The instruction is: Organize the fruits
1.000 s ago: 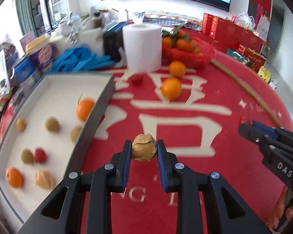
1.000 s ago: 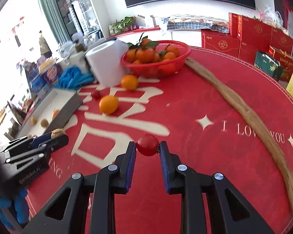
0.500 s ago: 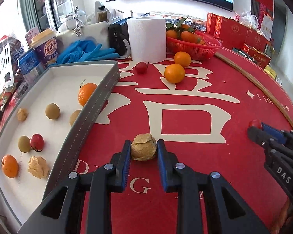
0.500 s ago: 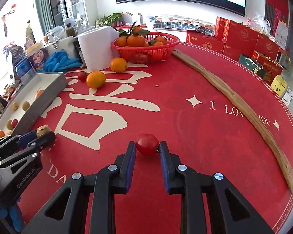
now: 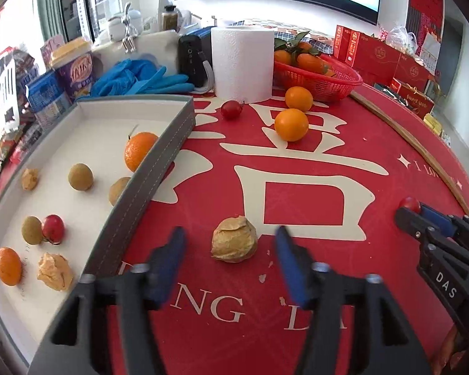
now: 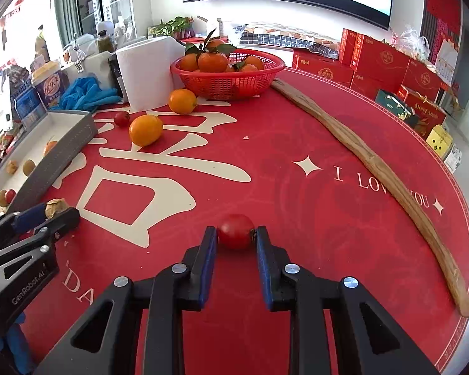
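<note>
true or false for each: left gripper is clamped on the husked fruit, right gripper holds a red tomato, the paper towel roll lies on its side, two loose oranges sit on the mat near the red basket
1. The left gripper is clamped on the husked fruit. False: its jaws have just been opening; the fruit sits free between them.
2. The right gripper holds a red tomato. True.
3. The paper towel roll lies on its side. False: it stands upright.
4. Two loose oranges sit on the mat near the red basket. True.

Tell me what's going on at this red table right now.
A person with two handheld grippers is sorting fruit. The left gripper has just been opening, and the papery husked fruit sits free on the red tablecloth between its jaws, beside the white tray that already holds fruit. The right gripper is shut on a small red tomato.
</note>
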Demonstrator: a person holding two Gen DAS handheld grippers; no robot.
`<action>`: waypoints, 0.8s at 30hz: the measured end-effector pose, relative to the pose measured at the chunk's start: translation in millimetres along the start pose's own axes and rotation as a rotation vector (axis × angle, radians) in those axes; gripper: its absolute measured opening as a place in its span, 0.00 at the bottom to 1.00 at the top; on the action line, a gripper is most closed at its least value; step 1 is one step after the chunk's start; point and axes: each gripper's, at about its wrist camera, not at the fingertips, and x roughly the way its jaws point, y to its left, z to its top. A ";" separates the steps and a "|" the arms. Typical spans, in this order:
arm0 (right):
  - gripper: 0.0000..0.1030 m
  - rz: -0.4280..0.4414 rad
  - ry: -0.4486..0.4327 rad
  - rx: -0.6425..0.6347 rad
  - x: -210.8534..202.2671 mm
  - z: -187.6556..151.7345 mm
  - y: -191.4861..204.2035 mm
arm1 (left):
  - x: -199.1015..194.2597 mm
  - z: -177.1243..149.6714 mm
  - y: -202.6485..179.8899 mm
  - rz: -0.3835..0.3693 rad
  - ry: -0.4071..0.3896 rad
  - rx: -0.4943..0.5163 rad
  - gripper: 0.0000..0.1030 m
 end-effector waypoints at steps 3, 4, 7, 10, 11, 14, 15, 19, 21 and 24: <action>0.54 -0.033 0.004 0.003 2.3 1.9 -0.5 | 2.4 0.5 -5.4 -0.016 0.010 0.027 0.79; 0.74 -0.023 0.010 0.008 3.8 2.3 -2.3 | 3.3 0.8 -7.4 -0.027 0.014 0.037 0.81; 0.76 -0.004 0.023 0.025 5.9 2.3 -6.5 | 7.7 2.6 -13.2 -0.052 0.033 0.070 0.95; 0.84 -0.017 0.039 0.024 9.0 3.2 -6.6 | 11.5 3.3 -12.4 -0.049 0.043 0.062 0.99; 0.86 -0.025 0.046 0.033 10.5 3.8 -8.4 | 11.7 3.2 -12.1 -0.050 0.043 0.060 1.00; 1.00 -0.033 0.072 0.064 16.4 6.2 -15.1 | 12.4 2.7 -11.7 -0.048 0.043 0.059 1.00; 1.00 -0.036 0.073 0.062 16.8 6.9 -14.8 | 11.9 2.7 -11.0 -0.049 0.043 0.058 1.00; 1.00 -0.038 0.071 0.067 17.4 6.1 -14.9 | 11.6 2.9 -11.3 -0.048 0.044 0.060 1.00; 1.00 -0.039 0.070 0.069 16.5 5.4 -15.1 | 11.5 3.0 -11.3 -0.048 0.044 0.060 1.00; 1.00 -0.039 0.070 0.070 16.2 5.2 -15.4 | 11.3 3.2 -11.3 -0.048 0.044 0.060 1.00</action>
